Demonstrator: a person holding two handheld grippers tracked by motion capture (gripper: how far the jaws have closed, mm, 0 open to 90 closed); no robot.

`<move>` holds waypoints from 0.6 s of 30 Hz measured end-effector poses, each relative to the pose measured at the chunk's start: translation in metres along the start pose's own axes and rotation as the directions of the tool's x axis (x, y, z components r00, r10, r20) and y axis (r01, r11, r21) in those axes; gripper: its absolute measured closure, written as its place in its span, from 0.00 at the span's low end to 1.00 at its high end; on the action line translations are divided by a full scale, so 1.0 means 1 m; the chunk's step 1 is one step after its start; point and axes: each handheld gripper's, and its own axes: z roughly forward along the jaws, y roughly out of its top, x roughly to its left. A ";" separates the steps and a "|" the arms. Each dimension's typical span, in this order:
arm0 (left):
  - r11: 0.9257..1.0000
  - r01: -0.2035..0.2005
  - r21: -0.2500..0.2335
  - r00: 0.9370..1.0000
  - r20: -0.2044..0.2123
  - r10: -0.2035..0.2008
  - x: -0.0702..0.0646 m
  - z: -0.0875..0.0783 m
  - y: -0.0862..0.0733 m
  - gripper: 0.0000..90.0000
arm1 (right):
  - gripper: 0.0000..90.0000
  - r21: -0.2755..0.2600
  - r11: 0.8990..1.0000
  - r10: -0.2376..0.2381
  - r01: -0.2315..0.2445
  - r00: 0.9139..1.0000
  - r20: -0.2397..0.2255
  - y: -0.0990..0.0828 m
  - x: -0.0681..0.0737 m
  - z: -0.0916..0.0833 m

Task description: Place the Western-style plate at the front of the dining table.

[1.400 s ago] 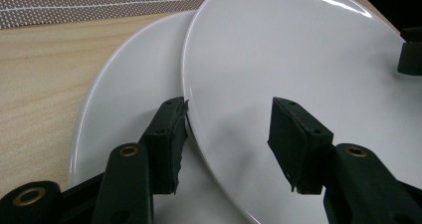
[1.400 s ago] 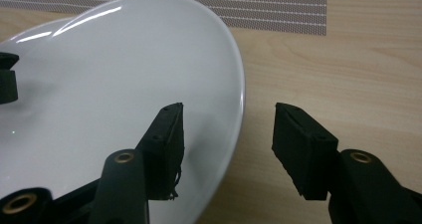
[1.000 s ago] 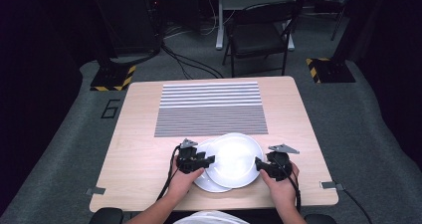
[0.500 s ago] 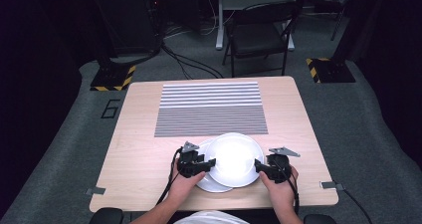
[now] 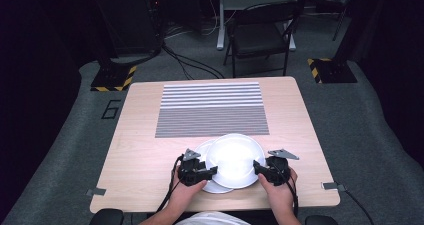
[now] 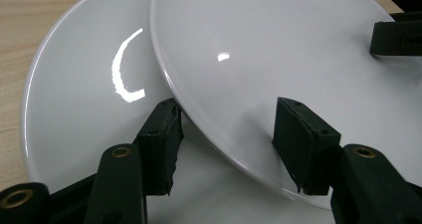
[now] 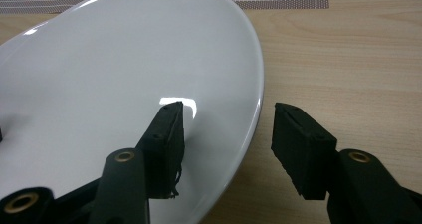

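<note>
Two white plates lie near the table's front edge. The upper plate [image 5: 234, 157] overlaps the lower plate [image 5: 210, 185] and leans on it. My left gripper [image 5: 212, 171] is open at the upper plate's left rim. In the left gripper view the rim of the upper plate [image 6: 278, 59] runs between the jaws of the left gripper [image 6: 226, 129], one over the lower plate [image 6: 74, 99]. My right gripper [image 5: 257, 166] is open at the right rim. In the right gripper view the plate [image 7: 114, 84] edge passes between the jaws of the right gripper [image 7: 226, 129].
A grey striped mat [image 5: 211, 109] covers the far middle of the wooden table [image 5: 135, 155]. A folding chair [image 5: 260, 35] stands beyond the far edge. The right gripper's jaw [image 6: 398, 35] shows across the plate in the left gripper view.
Both hands and grippers have slid slightly toward the table's near edge. The plates have hardly shifted, and both grippers stay open.
</note>
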 end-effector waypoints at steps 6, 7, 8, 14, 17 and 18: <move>1.000 0.003 -0.010 1.000 -0.004 -0.003 0.000 0.000 -0.001 0.50 | 0.51 -0.004 1.000 0.002 -0.002 1.000 0.000 -0.001 0.000 0.000; 1.000 0.005 -0.008 1.000 0.002 -0.005 -0.001 0.000 -0.001 0.50 | 0.51 -0.004 1.000 0.003 -0.003 1.000 0.002 -0.001 0.000 0.000; 1.000 0.005 -0.009 1.000 0.002 -0.005 -0.002 0.001 -0.002 0.49 | 0.51 -0.004 1.000 0.002 -0.002 1.000 0.005 -0.002 0.001 -0.001; 1.000 0.011 -0.015 1.000 0.009 -0.011 -0.004 0.001 -0.001 0.48 | 0.51 0.005 1.000 -0.012 0.012 1.000 0.010 -0.002 0.006 0.000; 1.000 0.014 -0.011 1.000 0.003 -0.014 -0.004 0.001 -0.001 0.48 | 0.46 0.012 1.000 -0.021 0.020 1.000 0.009 -0.003 0.011 0.001; 1.000 0.015 -0.009 1.000 0.000 -0.015 -0.005 0.002 -0.001 0.48 | 0.45 0.011 1.000 -0.029 0.029 0.999 0.017 -0.003 0.012 0.001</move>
